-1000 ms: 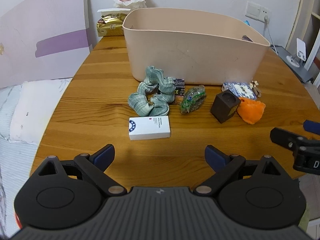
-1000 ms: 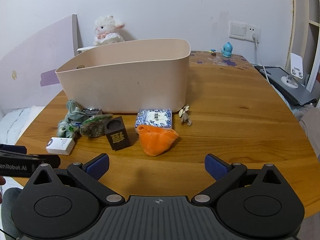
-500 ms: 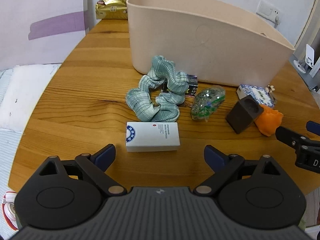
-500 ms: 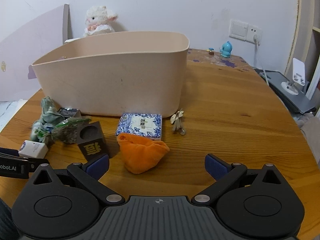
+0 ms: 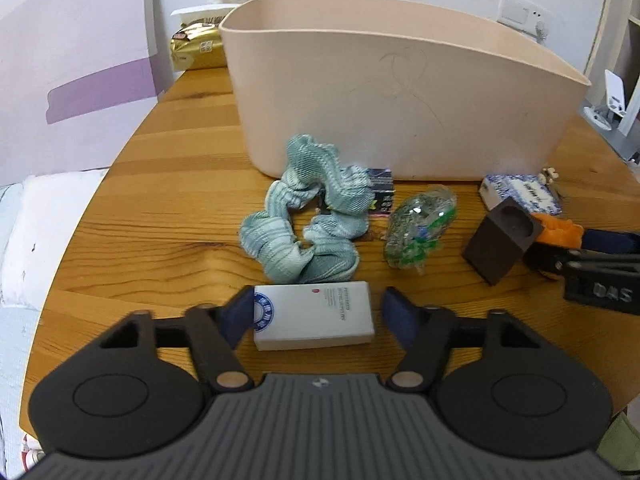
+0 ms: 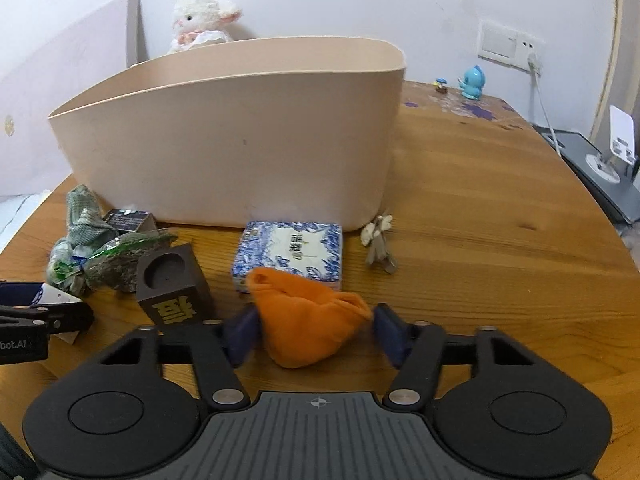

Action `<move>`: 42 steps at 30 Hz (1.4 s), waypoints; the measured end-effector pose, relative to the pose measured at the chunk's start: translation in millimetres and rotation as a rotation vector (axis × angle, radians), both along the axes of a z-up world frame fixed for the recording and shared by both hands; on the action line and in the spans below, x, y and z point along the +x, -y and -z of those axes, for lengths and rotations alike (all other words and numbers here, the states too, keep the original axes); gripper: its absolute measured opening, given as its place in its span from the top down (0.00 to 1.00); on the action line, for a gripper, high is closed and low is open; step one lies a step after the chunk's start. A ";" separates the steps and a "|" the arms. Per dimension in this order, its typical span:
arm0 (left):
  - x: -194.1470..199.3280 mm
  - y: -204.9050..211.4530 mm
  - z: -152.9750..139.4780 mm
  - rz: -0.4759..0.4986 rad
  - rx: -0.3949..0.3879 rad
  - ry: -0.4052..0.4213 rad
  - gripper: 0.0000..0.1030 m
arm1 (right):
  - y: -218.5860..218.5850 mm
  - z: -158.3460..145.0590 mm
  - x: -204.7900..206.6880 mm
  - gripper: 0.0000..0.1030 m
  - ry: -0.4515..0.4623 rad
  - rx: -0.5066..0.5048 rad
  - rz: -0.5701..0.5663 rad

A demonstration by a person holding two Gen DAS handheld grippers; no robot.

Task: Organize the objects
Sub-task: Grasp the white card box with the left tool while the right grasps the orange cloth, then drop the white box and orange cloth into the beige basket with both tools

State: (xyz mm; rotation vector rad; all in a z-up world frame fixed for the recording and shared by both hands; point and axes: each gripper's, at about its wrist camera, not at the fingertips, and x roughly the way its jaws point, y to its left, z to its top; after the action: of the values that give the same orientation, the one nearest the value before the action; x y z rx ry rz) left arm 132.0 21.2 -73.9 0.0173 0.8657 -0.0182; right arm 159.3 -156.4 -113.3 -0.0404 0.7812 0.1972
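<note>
A beige bin (image 5: pixel 400 92) stands on the round wooden table (image 5: pixel 160 208). In front of it lie a teal scrunchie (image 5: pixel 304 220), a clear green packet (image 5: pixel 420 232), a dark brown block (image 5: pixel 500 244), a blue-white tissue pack (image 6: pixel 292 252) and an orange cloth pouch (image 6: pixel 308 316). My left gripper (image 5: pixel 318 314) is open with its pads on either side of a white box (image 5: pixel 314 316), the left pad touching it. My right gripper (image 6: pixel 316 332) is open around the orange pouch, close to its sides.
A small dark card box (image 5: pixel 380 196) lies behind the scrunchie. A small beige figure (image 6: pixel 378 242) stands right of the tissue pack. A plush lamb (image 6: pixel 204 20) and a gold packet (image 5: pixel 196 46) sit behind the bin. A blue toy (image 6: pixel 472 82) stands at the far right.
Both grippers moved forward and down. The white box now sits between the left pads and the orange pouch between the right pads, and both pairs of jaws have narrowed.
</note>
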 end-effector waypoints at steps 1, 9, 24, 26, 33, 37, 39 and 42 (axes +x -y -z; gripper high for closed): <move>0.7 0.4 -0.6 0.003 -0.002 -0.001 0.41 | -0.5 -0.4 -1.9 0.67 0.002 0.003 -0.007; -8.0 2.6 -5.4 0.008 -0.017 -0.006 0.41 | 15.7 -13.5 -18.4 0.85 0.010 0.077 -0.003; -32.0 6.2 -83.0 0.002 0.044 0.235 0.41 | 37.3 -103.7 -30.4 0.85 0.261 0.093 0.005; -25.4 9.9 -95.5 0.012 0.049 0.270 0.41 | 38.5 -115.2 -22.5 0.85 0.300 0.085 0.007; 12.7 27.0 -123.4 0.034 0.065 0.330 0.41 | 30.9 -138.2 28.1 0.85 0.333 0.058 -0.016; 50.7 40.9 -124.4 0.056 0.051 0.307 0.41 | 31.1 -138.5 68.5 0.85 0.286 0.070 -0.024; 72.5 48.3 -120.1 0.057 0.051 0.285 0.41 | 30.1 -132.5 83.7 0.85 0.252 0.065 -0.037; 105.1 56.7 -108.3 0.055 0.058 0.238 0.41 | 24.1 -122.9 103.6 0.85 0.198 0.045 -0.073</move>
State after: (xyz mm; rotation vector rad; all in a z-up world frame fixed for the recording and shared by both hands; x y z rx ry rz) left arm 237.1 -35.5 34.4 0.0963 0.6271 -0.0420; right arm 262.9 -180.5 9.6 -0.0453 0.5784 0.2754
